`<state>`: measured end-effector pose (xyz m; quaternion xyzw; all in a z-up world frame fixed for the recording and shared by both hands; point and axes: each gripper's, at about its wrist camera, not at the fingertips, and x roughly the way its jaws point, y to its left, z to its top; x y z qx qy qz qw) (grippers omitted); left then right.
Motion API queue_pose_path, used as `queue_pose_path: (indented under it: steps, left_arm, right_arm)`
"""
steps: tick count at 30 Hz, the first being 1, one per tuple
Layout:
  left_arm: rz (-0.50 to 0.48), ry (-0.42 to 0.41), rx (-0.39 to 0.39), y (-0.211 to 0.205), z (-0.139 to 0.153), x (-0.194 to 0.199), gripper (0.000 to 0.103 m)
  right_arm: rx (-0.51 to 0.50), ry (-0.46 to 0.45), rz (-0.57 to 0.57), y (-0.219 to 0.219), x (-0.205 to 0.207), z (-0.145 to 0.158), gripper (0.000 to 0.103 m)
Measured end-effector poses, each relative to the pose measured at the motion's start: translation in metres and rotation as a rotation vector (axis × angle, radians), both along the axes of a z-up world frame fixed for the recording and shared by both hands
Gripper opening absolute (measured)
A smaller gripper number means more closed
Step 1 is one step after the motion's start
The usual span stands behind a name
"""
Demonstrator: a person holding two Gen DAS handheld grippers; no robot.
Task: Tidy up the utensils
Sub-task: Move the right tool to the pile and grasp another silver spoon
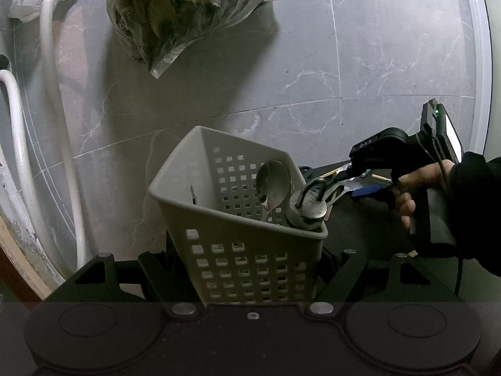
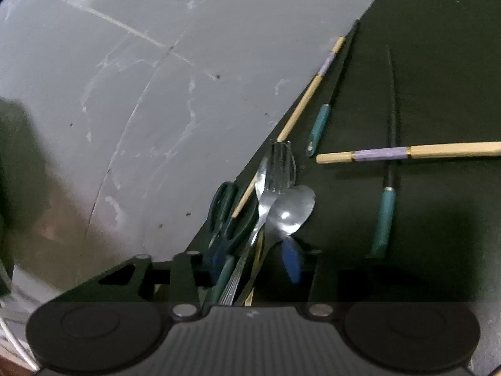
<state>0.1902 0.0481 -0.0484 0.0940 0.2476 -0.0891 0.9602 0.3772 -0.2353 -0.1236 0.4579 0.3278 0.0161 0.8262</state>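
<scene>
We find the left tool (image 1: 250,269) clenched on the basket (image 1: 238,219), which tilts between its fingers; a spoon (image 1: 272,181) and a round metal piece (image 1: 308,210) stand inside. To its right, the right tool (image 1: 347,172) is held by a hand (image 1: 416,194). Between the right tool's (image 2: 255,269) fingers lie a fork (image 2: 275,175), spoon (image 2: 292,210) and blue-handled piece (image 2: 291,260); whether the pads press on them we cannot tell. Scissors (image 2: 225,210) lie left of them, chopsticks (image 2: 407,152) beyond on the dark desk (image 2: 438,62).
</scene>
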Motion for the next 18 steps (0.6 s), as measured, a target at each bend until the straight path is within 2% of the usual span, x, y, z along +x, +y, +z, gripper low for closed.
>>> queue_pose_path:
  steps: [3, 18]
  left_arm:
    - [0.000, 0.000, 0.000, 0.000, 0.000, 0.000, 0.079]
    - [-0.001, 0.000, 0.000, 0.000, 0.000, 0.000, 0.079]
  right_arm:
    - [0.020, 0.004, -0.026, -0.005, 0.002, -0.004, 0.035]
    - [-0.023, -0.008, -0.056, -0.015, 0.030, -0.005, 0.033]
